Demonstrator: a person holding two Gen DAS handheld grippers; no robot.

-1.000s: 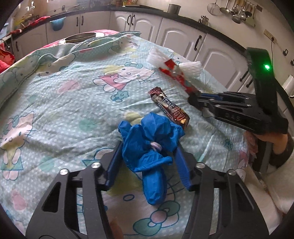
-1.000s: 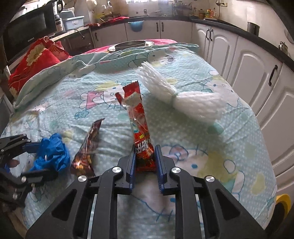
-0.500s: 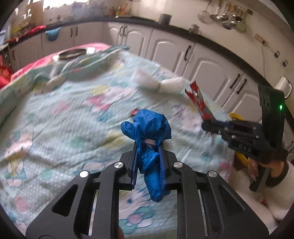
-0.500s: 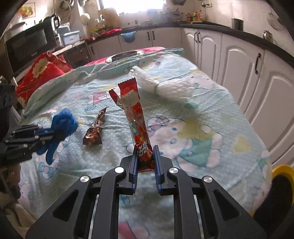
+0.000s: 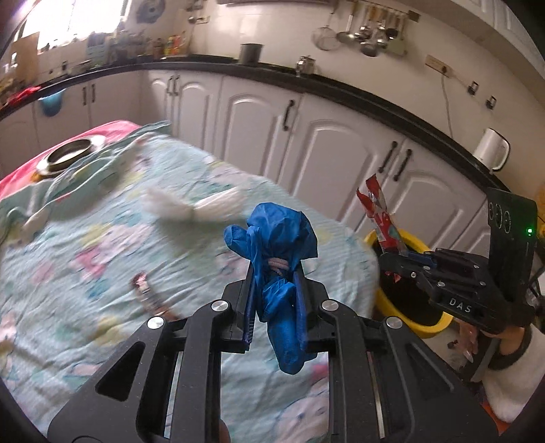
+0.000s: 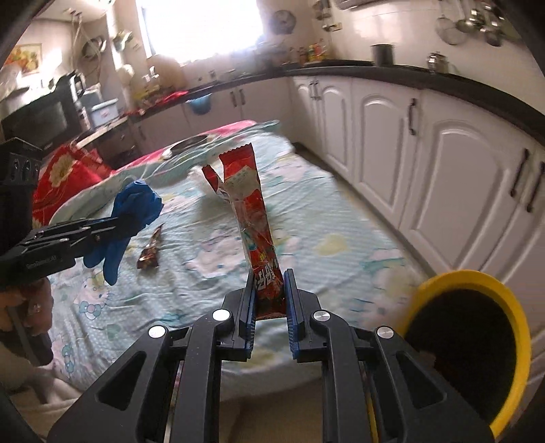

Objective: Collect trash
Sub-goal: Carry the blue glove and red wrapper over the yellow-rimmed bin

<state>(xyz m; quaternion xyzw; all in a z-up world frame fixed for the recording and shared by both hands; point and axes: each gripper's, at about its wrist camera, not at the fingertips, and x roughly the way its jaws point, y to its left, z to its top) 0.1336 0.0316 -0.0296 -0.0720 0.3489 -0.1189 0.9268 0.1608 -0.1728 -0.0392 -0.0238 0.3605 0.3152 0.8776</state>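
Left tongs [image 5: 276, 289] clamped on bunched blue glove [image 5: 279, 245], lifted above bed [image 5: 102, 259]. Right tongs [image 6: 269, 296] clamped on lower end of red snack wrapper [image 6: 252, 211], wrapper upright, held off bed. Yellow bin [image 6: 477, 344] on floor beside bed, near right tongs. Brown candy wrapper [image 6: 150, 252] lying on bedsheet. White bundle [image 5: 194, 208] farther back on bed.

Daylight floods in from a blown-out window [image 6: 201, 30] at the back, rest of the kitchen evenly lit. Motion blur smears the bedspread [image 5: 102, 259] in both views. Strong fisheye bending, dark vignette corners.
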